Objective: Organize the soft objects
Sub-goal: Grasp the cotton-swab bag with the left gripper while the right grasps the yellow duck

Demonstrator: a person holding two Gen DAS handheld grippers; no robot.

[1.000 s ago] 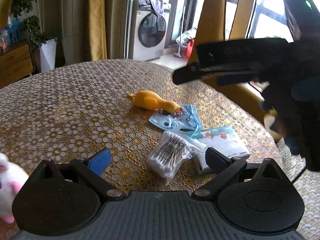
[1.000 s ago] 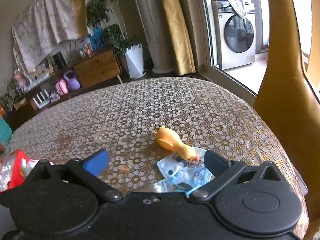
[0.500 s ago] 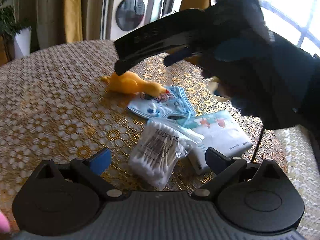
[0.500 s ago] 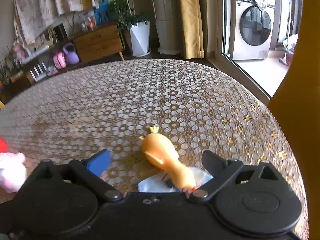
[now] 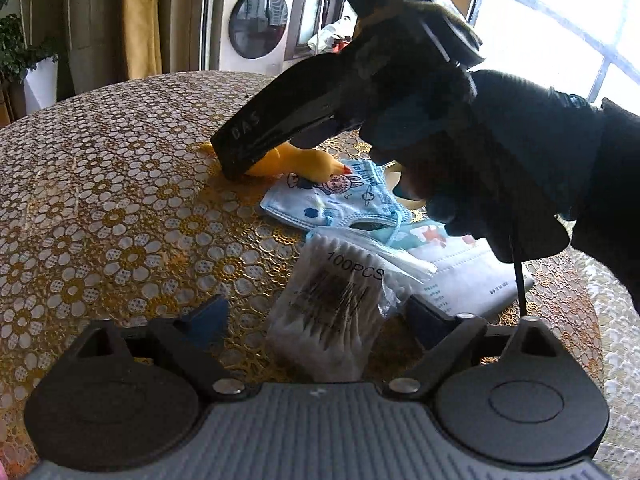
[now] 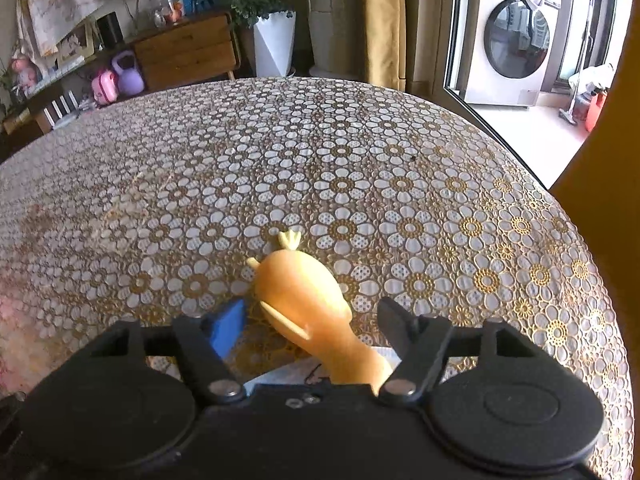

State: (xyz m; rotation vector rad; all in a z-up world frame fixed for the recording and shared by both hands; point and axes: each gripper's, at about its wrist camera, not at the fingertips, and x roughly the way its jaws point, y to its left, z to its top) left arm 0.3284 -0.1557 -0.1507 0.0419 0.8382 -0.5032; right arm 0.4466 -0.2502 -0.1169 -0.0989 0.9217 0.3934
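You are closing in on two picks at once. Your right gripper straddles the smooth, rubbery yellow duck; its jaws have just been narrowing but don't yet pinch it. Your left gripper hangs wide open around the crinkly bag of cotton swabs on the near tabletop. Next, squeeze gently, then lift clear of the soft masks.
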